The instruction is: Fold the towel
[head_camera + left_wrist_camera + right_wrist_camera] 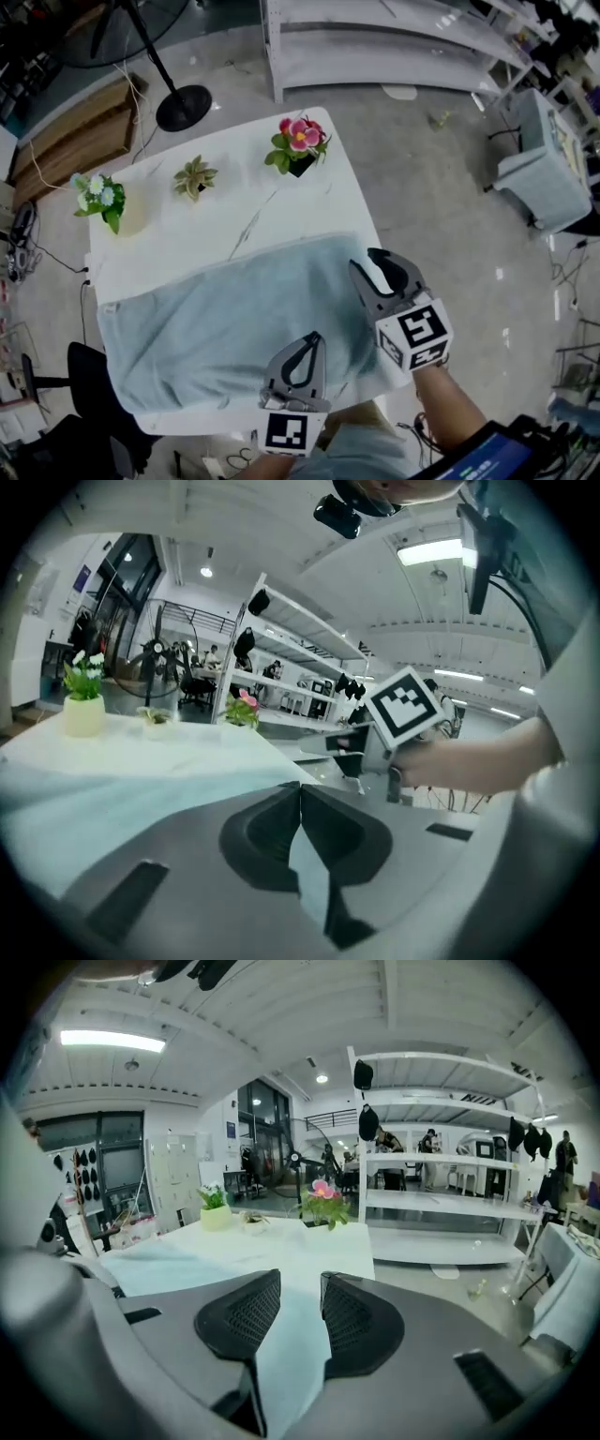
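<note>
We see the towel [216, 328], a pale blue cloth with a soft, matte nap. It is spread in a broad rectangle over the near half of the white surface [234, 187], which has a smooth top with thin grey veins like marble. The cloth lies mostly flat with shallow ripples, and its far edge runs slantwise across the surface.

Our left claw [315, 337] sits at the towel's near edge. Its dark ribbed pads are clenched together, and a thin fold of the blue cloth is pinched between them. Our right claw [367, 260] is over the towel's right end. Its rounded, mesh-textured pads stand apart, and the cloth shows in the gap between them, but neither pad presses on it. Each claw has a grey shell and carries a cube with black-and-white square markers.

Three small potted plants stand in a row along the far bare part of the surface, well apart from the towel: a pink-flowered plant [300, 141], a spiky green succulent [195, 176] and a white-flowered plant [101, 199] in a pale round pot.
</note>
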Demonstrator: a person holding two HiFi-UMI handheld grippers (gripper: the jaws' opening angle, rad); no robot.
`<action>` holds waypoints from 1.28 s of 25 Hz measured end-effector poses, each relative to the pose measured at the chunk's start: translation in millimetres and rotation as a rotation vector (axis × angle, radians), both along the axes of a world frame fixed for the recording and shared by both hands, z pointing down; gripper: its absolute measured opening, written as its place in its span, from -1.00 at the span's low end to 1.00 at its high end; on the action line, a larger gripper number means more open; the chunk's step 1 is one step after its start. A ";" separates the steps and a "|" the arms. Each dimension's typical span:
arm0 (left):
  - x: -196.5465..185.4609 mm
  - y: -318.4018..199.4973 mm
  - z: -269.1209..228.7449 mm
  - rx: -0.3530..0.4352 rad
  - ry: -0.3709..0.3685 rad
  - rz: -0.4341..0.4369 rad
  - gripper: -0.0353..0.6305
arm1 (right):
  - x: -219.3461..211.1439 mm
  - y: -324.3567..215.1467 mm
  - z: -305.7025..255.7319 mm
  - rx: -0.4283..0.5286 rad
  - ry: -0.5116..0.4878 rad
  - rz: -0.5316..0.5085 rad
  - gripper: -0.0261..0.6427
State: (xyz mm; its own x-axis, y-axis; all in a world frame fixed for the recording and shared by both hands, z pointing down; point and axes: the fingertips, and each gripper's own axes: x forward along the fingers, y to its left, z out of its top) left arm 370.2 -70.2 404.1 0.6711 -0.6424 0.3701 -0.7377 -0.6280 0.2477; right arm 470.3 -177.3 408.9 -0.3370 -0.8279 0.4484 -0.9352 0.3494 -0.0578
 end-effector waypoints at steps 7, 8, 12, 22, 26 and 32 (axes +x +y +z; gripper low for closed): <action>40.7 17.6 60.6 -0.170 -0.093 0.049 -0.87 | 19.0 -46.1 59.4 -0.114 0.006 -0.121 -0.44; 42.8 17.9 61.9 -0.184 -0.111 0.050 -0.87 | 17.8 -48.8 65.9 -0.132 0.008 -0.144 -0.44; 47.4 10.7 71.0 -0.288 -0.108 0.041 -0.87 | 15.8 -52.3 82.9 -0.188 0.122 -0.230 -0.57; 83.3 0.8 78.9 -0.455 0.005 0.091 -0.87 | 33.4 -96.4 86.3 -0.163 0.277 -0.294 -0.84; 116.4 -8.4 73.4 -0.479 0.077 0.128 -0.87 | 50.4 -121.8 90.4 -0.170 0.319 -0.315 -0.84; 146.2 -20.7 64.4 -0.454 0.145 0.151 -0.87 | 56.6 -137.4 94.7 -0.164 0.316 -0.349 -0.81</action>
State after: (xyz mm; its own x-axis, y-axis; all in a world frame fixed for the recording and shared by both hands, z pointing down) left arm 516.3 -90.9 468.5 0.8092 -0.3299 0.4861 -0.5849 -0.5299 0.6141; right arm 526.9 -314.7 503.6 -0.4075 -0.5999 0.6885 -0.7450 0.6544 0.1293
